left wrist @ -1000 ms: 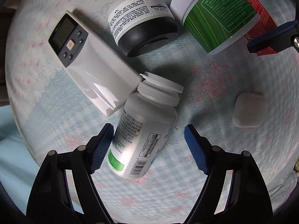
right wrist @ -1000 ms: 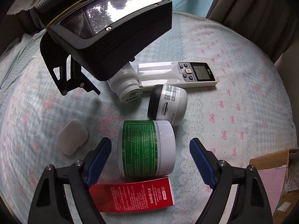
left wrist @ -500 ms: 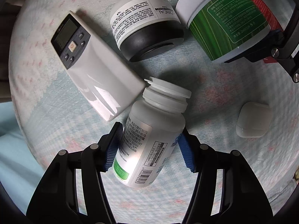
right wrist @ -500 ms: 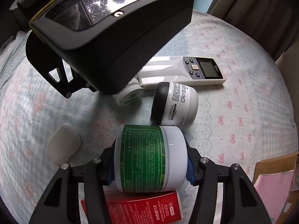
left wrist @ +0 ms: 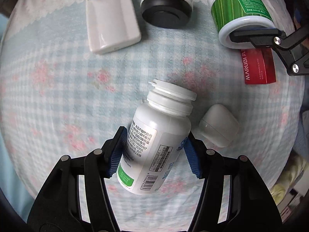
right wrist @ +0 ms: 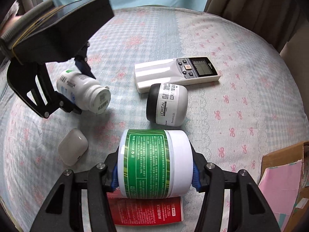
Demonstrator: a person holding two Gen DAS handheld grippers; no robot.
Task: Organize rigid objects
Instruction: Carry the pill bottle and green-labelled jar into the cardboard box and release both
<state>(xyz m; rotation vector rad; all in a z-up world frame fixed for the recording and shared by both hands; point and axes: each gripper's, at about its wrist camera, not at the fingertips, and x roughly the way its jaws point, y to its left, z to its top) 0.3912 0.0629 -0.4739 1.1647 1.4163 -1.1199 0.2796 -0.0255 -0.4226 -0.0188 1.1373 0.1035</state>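
From the left wrist, the left gripper [left wrist: 154, 150] is clamping its blue pads on the white pill bottle [left wrist: 154, 135], whose cap is pointing away from the camera. The jaws have just been closing around it. An earbud case [left wrist: 219, 128] is lying just beside the bottle; the remote [left wrist: 110, 19] and the black-lidded jar [left wrist: 167, 9] are lying farther off on the checked cloth [left wrist: 58, 77].

From the right wrist, the right gripper [right wrist: 154, 172] is gripping the green-labelled jar [right wrist: 152, 162] lying on its side, above the red box [right wrist: 148, 210]. A cardboard box [right wrist: 285, 174] is sitting at the right edge.
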